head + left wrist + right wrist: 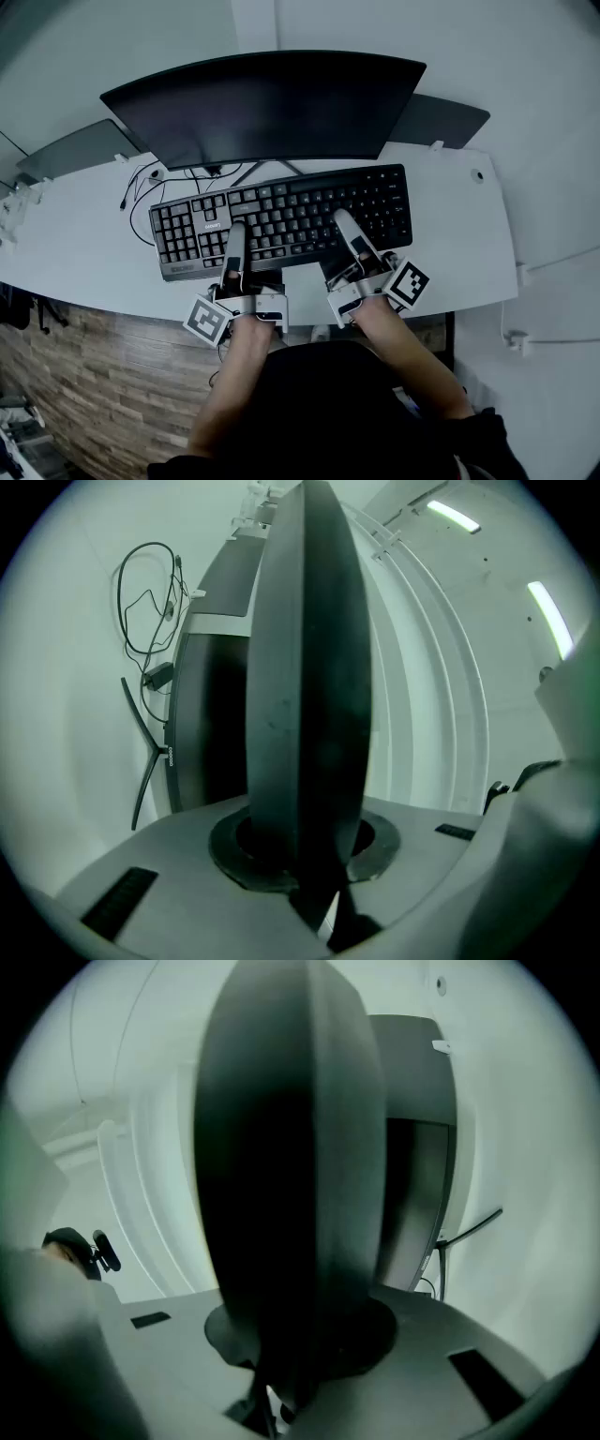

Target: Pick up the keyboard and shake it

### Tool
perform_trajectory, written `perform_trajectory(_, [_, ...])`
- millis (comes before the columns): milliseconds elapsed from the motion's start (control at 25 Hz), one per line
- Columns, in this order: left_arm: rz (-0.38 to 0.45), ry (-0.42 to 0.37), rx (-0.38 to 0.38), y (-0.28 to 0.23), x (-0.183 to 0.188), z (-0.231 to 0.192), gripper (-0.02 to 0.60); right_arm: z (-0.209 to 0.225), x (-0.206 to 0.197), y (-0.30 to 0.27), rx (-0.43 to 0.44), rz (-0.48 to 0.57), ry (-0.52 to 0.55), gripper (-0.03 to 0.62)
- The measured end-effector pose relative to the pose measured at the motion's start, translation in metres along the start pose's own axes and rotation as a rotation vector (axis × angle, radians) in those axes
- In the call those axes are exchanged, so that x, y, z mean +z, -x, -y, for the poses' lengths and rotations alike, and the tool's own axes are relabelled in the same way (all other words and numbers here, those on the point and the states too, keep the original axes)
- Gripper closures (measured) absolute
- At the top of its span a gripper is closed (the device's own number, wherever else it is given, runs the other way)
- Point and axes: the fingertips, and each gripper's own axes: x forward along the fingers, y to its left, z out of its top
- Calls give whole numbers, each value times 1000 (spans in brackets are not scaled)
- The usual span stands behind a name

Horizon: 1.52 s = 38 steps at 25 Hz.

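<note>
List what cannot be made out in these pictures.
- Key legends on the black plastic keyboard: head view, too small.
- Where the thin black cables lead: head view, hidden behind the curved black monitor.
- The scene straight ahead: both gripper views, blocked by the dark jaws close to the lens.

Head view is dim, cool and evenly lit. The keyboard [281, 217] is sharp, and the desk [75, 234] edge is bowed by fisheye. Both gripper views have black vignetted corners, heavy warp, and a dark, soft near foreground. Two ceiling strips [453, 516] glare in the left gripper view; the right gripper view is flatter and hazy.
</note>
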Motion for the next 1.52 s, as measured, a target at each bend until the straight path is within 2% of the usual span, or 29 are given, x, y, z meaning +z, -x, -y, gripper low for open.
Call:
perform_trajectory(440, [11, 19, 9, 1, 1, 0, 497, -2, -2, 2, -10, 7, -1, 505])
perform_trajectory(800, [6, 12, -16, 1, 0, 2, 497, -6, -2, 1, 29, 8, 1, 500])
perform_trajectory(1160, [2, -17, -58, 3, -1, 3, 497, -6, 0, 1, 19, -3, 38, 508])
perform_trajectory(1520, [-75, -152, -173, 7, -5, 3, 479, -6, 1, -1, 69, -8, 78, 510])
